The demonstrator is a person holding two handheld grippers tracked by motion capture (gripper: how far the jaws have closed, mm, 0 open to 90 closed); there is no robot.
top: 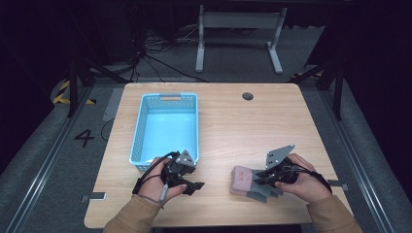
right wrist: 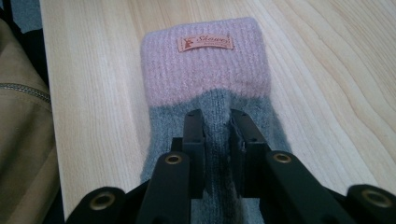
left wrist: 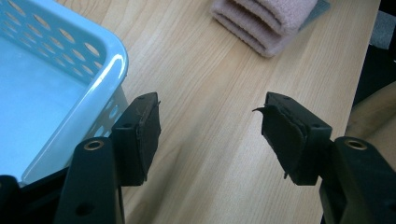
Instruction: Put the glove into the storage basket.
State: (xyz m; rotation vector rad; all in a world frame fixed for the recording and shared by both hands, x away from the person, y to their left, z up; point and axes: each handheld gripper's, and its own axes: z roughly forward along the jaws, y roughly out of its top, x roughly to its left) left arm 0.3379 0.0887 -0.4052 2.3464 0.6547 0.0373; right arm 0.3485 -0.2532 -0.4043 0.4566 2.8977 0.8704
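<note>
My right fingers (right wrist: 217, 128) pinch the sock (right wrist: 208, 88) flat on the counter (top: 228, 126), its long axis along them, pink cuff pointing away toward the basket (top: 165, 99). Left fingers (left wrist: 210, 135) gape empty.

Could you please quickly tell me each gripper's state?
Left gripper: open, holding nothing.
Right gripper: closed, pinching the grey and pink knitted sock.
</note>
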